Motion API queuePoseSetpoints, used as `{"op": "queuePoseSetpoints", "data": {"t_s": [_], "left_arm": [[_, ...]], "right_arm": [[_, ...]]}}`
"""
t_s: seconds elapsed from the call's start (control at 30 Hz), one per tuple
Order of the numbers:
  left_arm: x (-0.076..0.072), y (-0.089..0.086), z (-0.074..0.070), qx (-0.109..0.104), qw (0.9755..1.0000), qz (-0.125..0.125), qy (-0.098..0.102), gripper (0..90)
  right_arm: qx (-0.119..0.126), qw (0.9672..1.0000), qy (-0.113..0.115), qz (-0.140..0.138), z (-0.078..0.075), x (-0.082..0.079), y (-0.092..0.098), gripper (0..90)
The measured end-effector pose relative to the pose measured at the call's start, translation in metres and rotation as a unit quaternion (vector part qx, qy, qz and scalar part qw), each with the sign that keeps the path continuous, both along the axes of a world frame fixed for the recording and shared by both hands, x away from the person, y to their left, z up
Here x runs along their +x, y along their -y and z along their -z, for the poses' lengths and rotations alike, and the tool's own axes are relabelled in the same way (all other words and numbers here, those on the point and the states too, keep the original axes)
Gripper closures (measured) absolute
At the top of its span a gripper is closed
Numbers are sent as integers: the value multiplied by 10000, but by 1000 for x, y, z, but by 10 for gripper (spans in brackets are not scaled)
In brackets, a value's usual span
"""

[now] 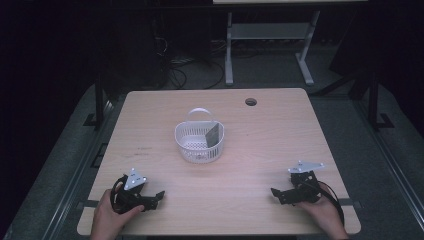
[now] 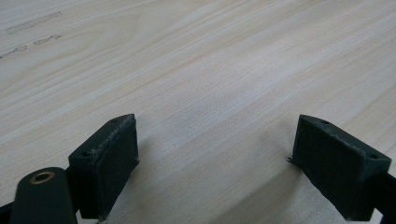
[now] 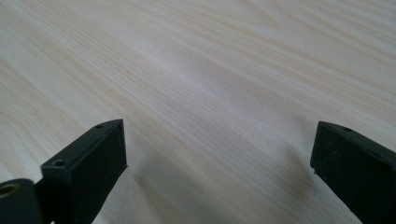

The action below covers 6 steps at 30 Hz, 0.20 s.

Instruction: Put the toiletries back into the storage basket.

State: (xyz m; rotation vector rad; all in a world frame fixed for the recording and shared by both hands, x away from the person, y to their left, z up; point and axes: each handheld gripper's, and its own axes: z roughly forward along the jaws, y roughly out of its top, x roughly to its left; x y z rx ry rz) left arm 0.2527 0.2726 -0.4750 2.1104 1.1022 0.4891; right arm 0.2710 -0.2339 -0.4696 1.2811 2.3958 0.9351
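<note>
A white mesh basket point(image 1: 199, 142) with a raised handle stands near the middle of the wooden table point(image 1: 260, 130); a dark grey flat card point(image 1: 213, 135) leans inside it against the right wall. My left gripper point(image 1: 159, 196) rests low at the front left of the table, held by a hand, jaws wide apart with bare wood between them point(image 2: 215, 140). My right gripper point(image 1: 274, 193) sits at the front right in the other hand. Its jaws also stand wide apart over bare wood point(image 3: 219, 149). Both grippers point inward and lie well short of the basket.
A round cable hole point(image 1: 251, 102) is set in the table's far right part. Behind the table stands a white metal frame point(image 1: 267, 35) with cables on the dark floor. Faint pencil-like marks point(image 2: 32, 23) show on the wood left of the basket.
</note>
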Motion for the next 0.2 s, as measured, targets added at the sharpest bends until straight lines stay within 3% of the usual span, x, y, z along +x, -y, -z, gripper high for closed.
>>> {"op": "queuePoseSetpoints", "data": {"t_s": [0.2], "left_arm": [[0,0,0,-5,10000,39,-11,129]], "right_arm": [[-103,9999,-59,17,4,-1,1,24]]}}
